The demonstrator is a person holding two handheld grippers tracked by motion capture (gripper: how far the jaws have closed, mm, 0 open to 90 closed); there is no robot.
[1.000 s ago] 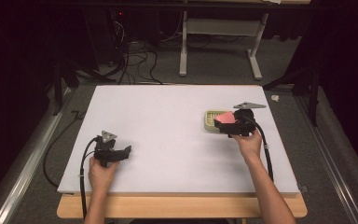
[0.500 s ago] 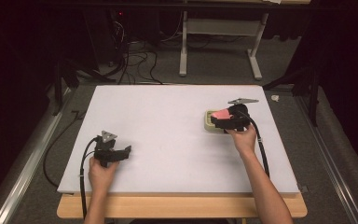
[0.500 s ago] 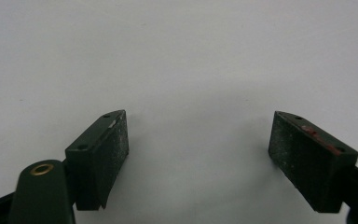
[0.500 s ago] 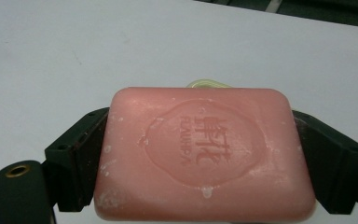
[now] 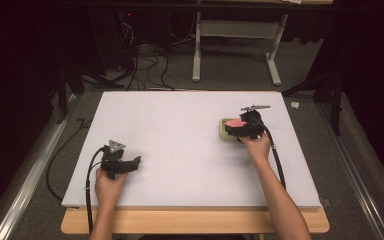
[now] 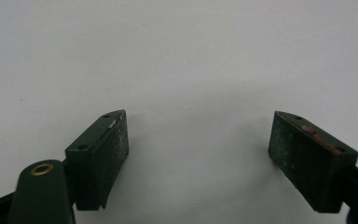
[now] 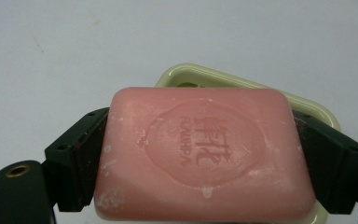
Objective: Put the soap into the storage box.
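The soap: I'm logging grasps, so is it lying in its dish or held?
Held. The right gripper is shut on the pink soap, jaws pressing both ends, over the cream dish. Whether it touches the dish: cannot tell.

Over the white table [image 5: 190, 145], the right gripper [image 5: 234, 129] sits at the right side, its jaws closed on a pink bar of soap [image 5: 236, 122] directly above the pale soap dish [image 5: 225, 134], with the person's right hand [image 5: 256, 146] just behind the dish on the near side. Well apart from the dish, toward the table's near left corner, the left gripper [image 5: 136, 163] rests low on the bare surface, gripped by the left hand [image 5: 109, 184], a black cable [image 5: 87, 192] trailing off the near edge
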